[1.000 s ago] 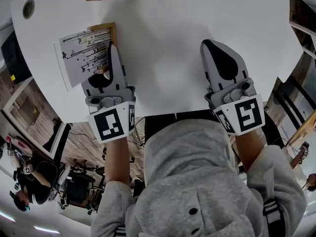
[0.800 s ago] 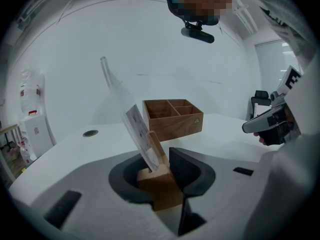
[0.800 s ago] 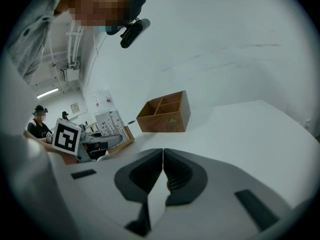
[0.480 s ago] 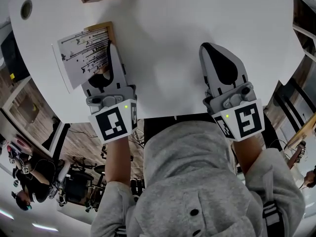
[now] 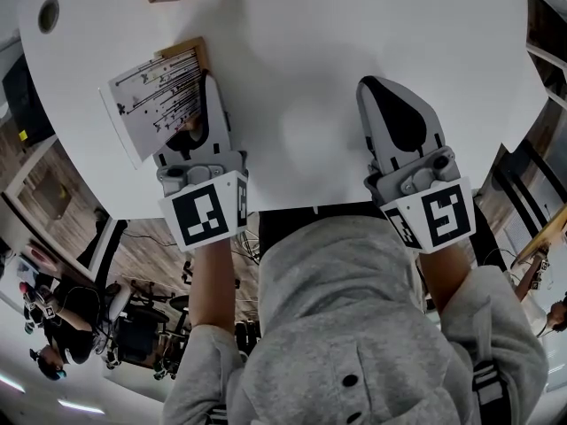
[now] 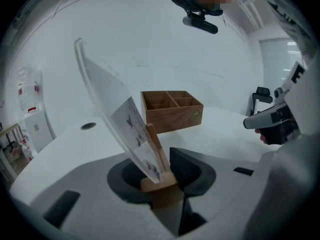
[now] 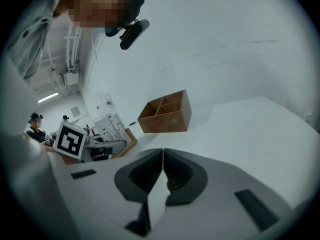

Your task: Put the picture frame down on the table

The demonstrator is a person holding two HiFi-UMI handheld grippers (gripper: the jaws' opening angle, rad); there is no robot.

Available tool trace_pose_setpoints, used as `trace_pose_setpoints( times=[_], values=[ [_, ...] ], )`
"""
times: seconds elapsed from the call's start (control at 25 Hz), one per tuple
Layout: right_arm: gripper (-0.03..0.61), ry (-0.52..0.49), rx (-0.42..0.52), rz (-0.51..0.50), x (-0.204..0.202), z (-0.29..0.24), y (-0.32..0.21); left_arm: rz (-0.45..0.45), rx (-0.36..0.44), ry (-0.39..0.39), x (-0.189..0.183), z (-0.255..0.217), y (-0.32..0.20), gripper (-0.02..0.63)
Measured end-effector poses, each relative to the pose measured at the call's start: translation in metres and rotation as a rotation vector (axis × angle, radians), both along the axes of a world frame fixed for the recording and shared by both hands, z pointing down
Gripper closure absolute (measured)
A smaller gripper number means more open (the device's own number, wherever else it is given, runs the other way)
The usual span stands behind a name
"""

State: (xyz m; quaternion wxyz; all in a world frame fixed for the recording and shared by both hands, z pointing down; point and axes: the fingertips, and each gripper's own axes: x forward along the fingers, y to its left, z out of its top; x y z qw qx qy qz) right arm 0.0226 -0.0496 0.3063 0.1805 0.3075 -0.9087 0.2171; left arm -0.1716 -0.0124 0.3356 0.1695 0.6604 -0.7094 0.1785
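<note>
1. Left gripper view: we see the picture frame (image 6: 120, 116) clamped by its wooden foot (image 6: 159, 186) between the jaws of the left gripper (image 6: 160, 176). The jaws stand partly apart and press on the wood from both sides.
2. Above the foot, the frame's clear panel (image 6: 95, 79) and the printed sheet (image 6: 134, 134) lean away to the left of that view, plainly tilted rather than upright.
3. In the head view we find the frame over the left part of the white table (image 5: 301, 51), close to the table's edge, with its printed face turned up toward the camera. We cannot tell whether the foot touches the tabletop.
4. The left gripper lies low over the table and points away from the person's body.
5. The right gripper (image 5: 379, 87) sits well apart from the frame, over the right part of the table. In the right gripper view we see its jaws closed together with nothing between them.
6. A wooden box (image 7: 167, 113) with open compartments stands farther back on the table, apart from both grippers.
7. A round hole (image 5: 48, 14) shows in the tabletop at the far left.
8. The person's grey hooded top (image 5: 354, 326) fills the bottom of the head view.
</note>
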Motion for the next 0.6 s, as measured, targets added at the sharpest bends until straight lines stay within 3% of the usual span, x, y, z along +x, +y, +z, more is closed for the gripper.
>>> trace_pose_setpoints(
  times=[0.44, 0.6],
  values=[
    [0.552, -0.005, -0.004, 0.002, -0.009, -0.001, 0.001, 0.045, 0.005, 0.026, 0.001, 0.000, -0.003, 0.430],
    [0.552, -0.007, 0.001, 0.000, -0.007, -0.007, 0.001, 0.077, 0.018, 0.044, 0.011, -0.006, -0.006, 0.348]
  ],
)
